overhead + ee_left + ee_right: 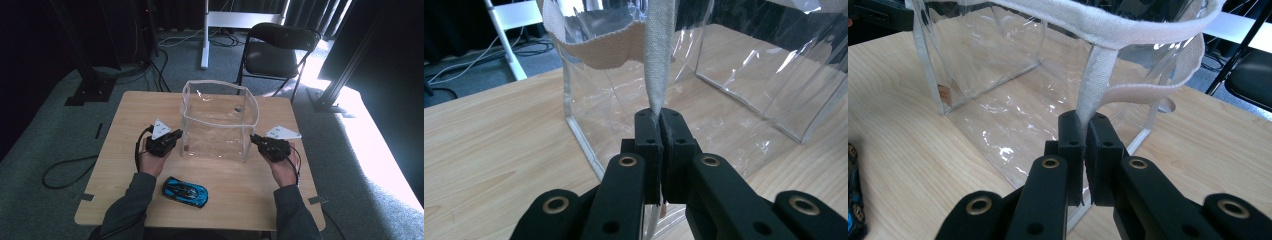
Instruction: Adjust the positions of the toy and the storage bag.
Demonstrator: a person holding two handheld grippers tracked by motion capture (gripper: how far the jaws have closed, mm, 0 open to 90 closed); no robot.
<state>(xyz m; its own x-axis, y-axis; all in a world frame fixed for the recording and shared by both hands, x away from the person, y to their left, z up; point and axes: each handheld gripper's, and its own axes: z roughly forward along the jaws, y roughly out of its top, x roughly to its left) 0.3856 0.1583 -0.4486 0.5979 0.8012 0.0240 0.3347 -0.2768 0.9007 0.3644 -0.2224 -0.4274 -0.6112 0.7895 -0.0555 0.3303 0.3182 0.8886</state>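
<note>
Two grippers hold one clear plastic bag (218,122), which stands upright with its mouth open toward the far half of the wooden table (125,150). White woven tape trims the bag's rim and seams. The left gripper (176,136) sits at the bag's left near corner; in the left gripper view its jaws are pressed together on a white strip of that trim (659,60), which rises straight up from between them. The right gripper (255,139) sits at the bag's right near corner, and in the right gripper view its jaws likewise pinch a white strip (1095,75) that runs up to the bag's rim. Each gripper carries a grey three-cornered plate on top and is held by a hand coming from the near edge of the table, with a dark cable trailing off the left one.

Nearer the person than the bag, a blue toy car (185,191) lies on the table between the two forearms, well apart from the bag. Beyond the bag, off the far edge of the table, a black folding chair (277,50) stands on the grey carpet, with a white stand leg to its left
</note>
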